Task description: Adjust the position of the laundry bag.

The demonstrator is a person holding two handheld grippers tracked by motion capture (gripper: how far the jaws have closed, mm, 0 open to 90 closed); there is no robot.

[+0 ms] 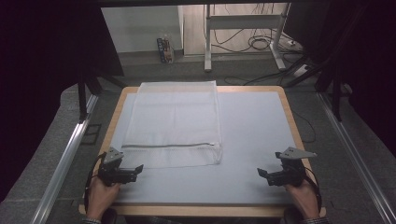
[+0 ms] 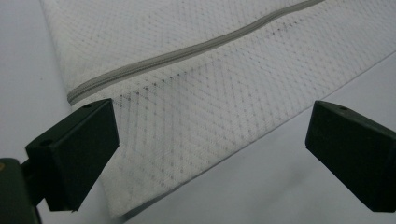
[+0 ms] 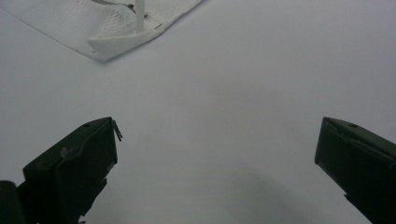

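- Mesh laundry bag (image 1: 173,122) lies flat on the grey mat (image 1: 252,140), ahead of both grippers; its near-left corner sits just ahead of the left gripper (image 2: 210,149), whose jaws stand wide apart with nothing between them. Risk: a shallow bite catches a single mesh layer, so the bag drags or bunches.
- Right gripper (image 3: 215,163), jaws likewise apart and empty, hovers over bare mat, well short of the bag's near-right corner (image 3: 116,39). Risk: uneven reach skews the fabric.
- Zipper (image 2: 187,49) runs just beyond the left jaws. Risk: a pad closing on it slips.
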